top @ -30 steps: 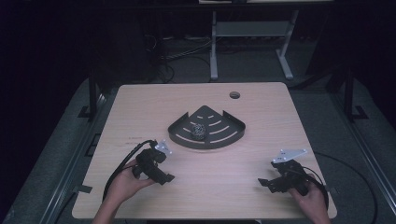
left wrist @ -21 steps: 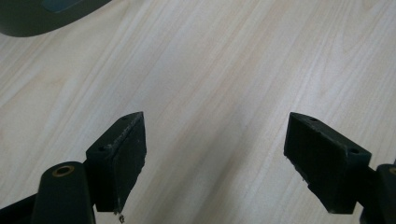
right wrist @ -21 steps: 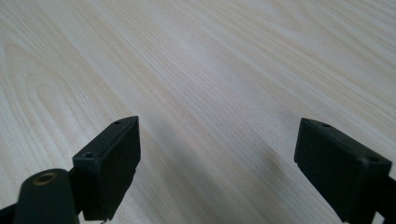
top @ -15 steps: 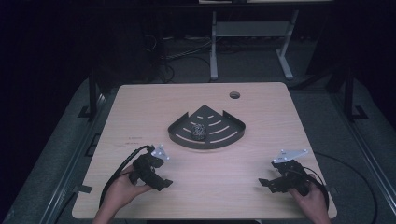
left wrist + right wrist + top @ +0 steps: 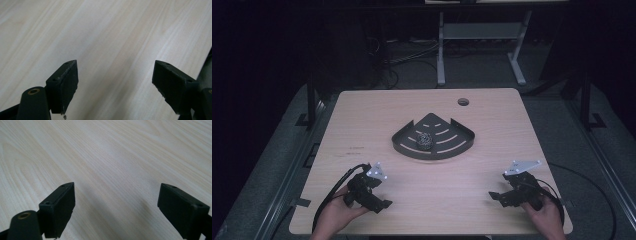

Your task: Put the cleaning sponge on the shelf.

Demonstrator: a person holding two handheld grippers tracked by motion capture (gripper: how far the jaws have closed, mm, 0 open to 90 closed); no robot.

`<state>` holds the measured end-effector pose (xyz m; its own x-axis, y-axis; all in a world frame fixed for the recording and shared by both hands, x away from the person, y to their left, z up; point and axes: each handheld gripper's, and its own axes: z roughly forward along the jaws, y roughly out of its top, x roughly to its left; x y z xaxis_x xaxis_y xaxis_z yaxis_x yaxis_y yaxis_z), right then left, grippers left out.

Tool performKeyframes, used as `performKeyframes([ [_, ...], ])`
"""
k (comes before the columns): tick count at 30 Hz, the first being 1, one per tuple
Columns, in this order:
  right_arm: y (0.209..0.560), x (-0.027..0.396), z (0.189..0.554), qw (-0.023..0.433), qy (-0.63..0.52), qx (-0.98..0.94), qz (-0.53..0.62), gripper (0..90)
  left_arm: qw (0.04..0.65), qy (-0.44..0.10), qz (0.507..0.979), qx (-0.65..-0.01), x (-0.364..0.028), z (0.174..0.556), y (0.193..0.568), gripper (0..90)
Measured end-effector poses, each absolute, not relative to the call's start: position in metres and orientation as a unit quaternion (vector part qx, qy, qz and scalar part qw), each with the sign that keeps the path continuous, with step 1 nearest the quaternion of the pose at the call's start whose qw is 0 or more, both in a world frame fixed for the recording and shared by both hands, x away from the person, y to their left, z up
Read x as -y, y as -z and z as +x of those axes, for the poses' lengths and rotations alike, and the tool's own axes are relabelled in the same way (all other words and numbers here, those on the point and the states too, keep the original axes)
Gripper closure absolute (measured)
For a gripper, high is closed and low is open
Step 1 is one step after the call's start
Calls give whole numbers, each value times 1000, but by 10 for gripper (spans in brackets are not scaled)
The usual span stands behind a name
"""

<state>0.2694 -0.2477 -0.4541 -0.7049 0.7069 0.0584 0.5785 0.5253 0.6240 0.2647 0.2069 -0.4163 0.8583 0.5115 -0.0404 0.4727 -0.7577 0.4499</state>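
Left claw (image 5: 384, 204) held low over the near left part of the pale wooden surface (image 5: 492, 130), jaws spread wide and released, bare wood grain between them (image 5: 113, 87). Right claw (image 5: 494, 196) likewise released near the front right edge, jaws well apart over bare wood (image 5: 116, 210). Nearest things farther back, at mid-surface: dark grey fan-shaped slotted metal tray (image 5: 407, 145), with small dark crumpled ball (image 5: 424, 140), possibly a wire scourer, resting inside near its left half. Tray well apart from both claws. Small round hole (image 5: 463, 102) seen near the far edge.
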Motion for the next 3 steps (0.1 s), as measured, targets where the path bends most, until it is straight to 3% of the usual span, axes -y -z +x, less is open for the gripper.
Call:
performKeyframes([
  [3, 454, 247, 269, 99, -314, -868, 372, 142, 227, -40, 937, -263, -209, 261, 418, 204],
])
